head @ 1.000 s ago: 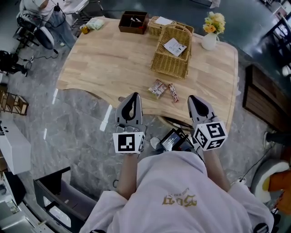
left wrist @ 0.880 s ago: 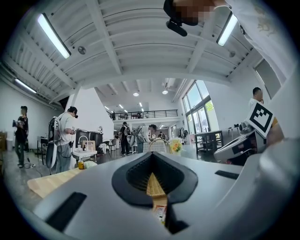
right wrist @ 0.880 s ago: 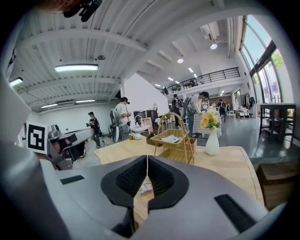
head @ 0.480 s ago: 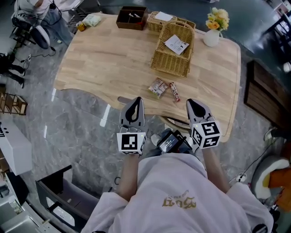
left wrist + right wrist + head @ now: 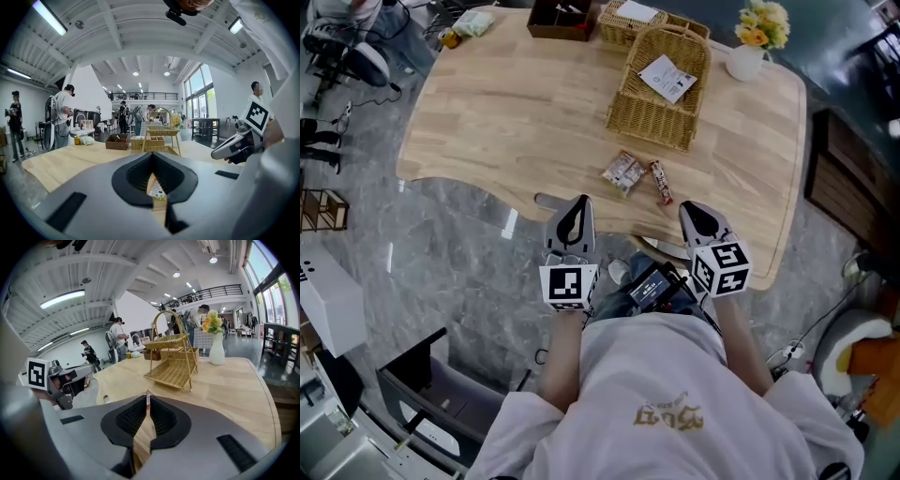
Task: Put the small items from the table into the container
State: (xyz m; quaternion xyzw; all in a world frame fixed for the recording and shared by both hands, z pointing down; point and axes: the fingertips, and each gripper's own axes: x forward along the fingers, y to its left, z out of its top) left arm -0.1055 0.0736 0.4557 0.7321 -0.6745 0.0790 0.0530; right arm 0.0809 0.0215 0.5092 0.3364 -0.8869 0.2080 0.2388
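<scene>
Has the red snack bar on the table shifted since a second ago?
No. The red snack bar lies at the same spot and angle just in front of the wicker basket, beside the other packet; only the head view itself has shifted.

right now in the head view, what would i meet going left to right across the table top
pale green pouch → dark brown box → tall handled wicker basket → white vase of yellow flowers

Left gripper [image 5: 577, 201] and right gripper [image 5: 695, 208], both lower than a second ago.
</scene>
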